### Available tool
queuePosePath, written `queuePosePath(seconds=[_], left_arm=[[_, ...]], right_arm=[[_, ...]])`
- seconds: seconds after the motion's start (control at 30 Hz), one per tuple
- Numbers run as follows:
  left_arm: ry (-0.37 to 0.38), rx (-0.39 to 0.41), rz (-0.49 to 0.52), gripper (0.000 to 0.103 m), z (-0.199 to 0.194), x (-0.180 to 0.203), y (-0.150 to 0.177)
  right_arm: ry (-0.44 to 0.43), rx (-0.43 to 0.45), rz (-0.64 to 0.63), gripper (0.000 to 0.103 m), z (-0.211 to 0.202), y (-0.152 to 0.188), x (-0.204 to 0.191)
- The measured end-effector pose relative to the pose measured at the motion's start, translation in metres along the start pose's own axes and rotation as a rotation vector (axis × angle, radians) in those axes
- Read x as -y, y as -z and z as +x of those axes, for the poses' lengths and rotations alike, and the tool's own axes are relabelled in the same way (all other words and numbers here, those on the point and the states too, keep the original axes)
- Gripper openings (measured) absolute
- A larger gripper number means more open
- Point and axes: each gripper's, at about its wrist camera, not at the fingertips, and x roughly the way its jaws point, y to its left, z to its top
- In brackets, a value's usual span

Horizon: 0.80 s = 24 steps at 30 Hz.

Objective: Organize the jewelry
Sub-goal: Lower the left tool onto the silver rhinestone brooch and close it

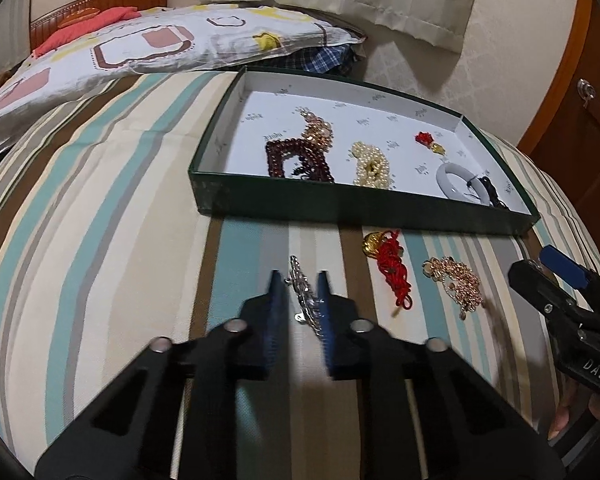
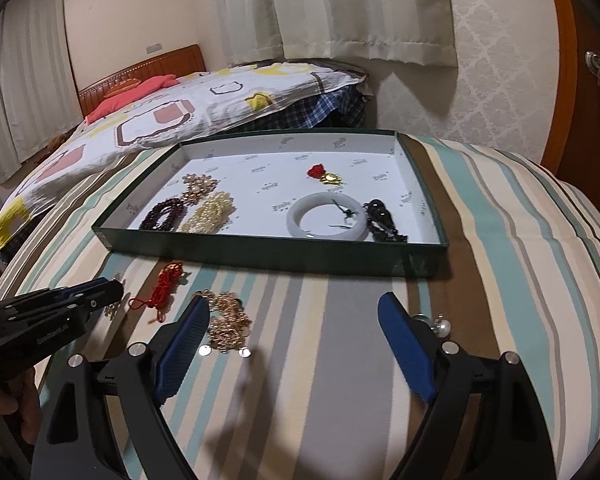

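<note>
1. Two tools over a striped bed cover (image 2: 340,360); green shallow box (image 1: 340,204) sits on it, further from the cameras.
2. Left tool (image 1: 300,280): blue pads nearly together, closed on a silver brooch (image 1: 306,300) that stands on edge between them, on or just above the cover, cannot tell which.
3. Right tool (image 2: 296,312): fingers wide apart, holding nothing, low over the cover in front of the box.
4. Loose on the cover in front of the box: red cord with gold charm (image 1: 388,264), and right of it a rose-gold chain pile (image 1: 456,280). In the right wrist view the chain pile (image 2: 226,326) lies just beside the right tool's left finger (image 2: 184,344).
5. Small clear bead piece (image 2: 440,324) on the cover beside the right tool's other finger.
6. Inside the box: dark red bead string (image 1: 300,160), touching a gold-pink bead piece (image 1: 318,128); pearl bunch (image 1: 372,166) beside them; small red-and-gold charm (image 1: 430,142); white bangle (image 2: 326,216); black bead string (image 2: 382,220) just beside the bangle.
7. Patterned quilt (image 1: 140,44) lies behind the box.
</note>
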Motion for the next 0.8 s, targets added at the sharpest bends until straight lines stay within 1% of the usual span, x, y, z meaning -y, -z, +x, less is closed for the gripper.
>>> queuePosePath(seconds=[0.27,0.3,0.37,0.47,0.53,0.57,0.6,0.7,0.8], left_arm=[[-0.002,0.017,0.008,0.014,-0.005,-0.004,0.001],[0.019,0.031,0.002,0.014,-0.009,-0.007,0.002],[0.002,0.040,0.010,0.014,-0.011,-0.008,0.002],[-0.002,0.036,-0.002,0.014,-0.012,-0.013,0.002],[-0.003,0.035,-0.014,0.014,-0.012,-0.016,0.002],[-0.004,0.036,-0.018,0.014,-0.012,-0.018,0.002],[-0.005,0.037,-0.021,0.014,-0.013,-0.019,0.002],[-0.006,0.039,-0.030,0.014,-0.013,-0.022,0.001],[-0.005,0.037,-0.032,0.014,-0.012,-0.023,0.001]], right_arm=[[-0.039,-0.024,-0.035,0.083,0.005,0.000,-0.016],[-0.043,-0.027,-0.041,0.083,0.006,0.001,-0.018],[-0.050,-0.042,-0.053,0.078,0.010,0.000,-0.024],[-0.055,-0.072,-0.066,0.072,0.017,-0.001,-0.031],[-0.054,-0.098,-0.069,0.061,0.022,-0.001,-0.032],[-0.055,-0.112,-0.069,0.059,0.025,-0.001,-0.033],[-0.056,-0.122,-0.069,0.057,0.026,0.000,-0.033],[-0.057,-0.147,-0.075,0.055,0.030,0.001,-0.035],[-0.056,-0.154,-0.080,0.052,0.031,0.003,-0.035]])
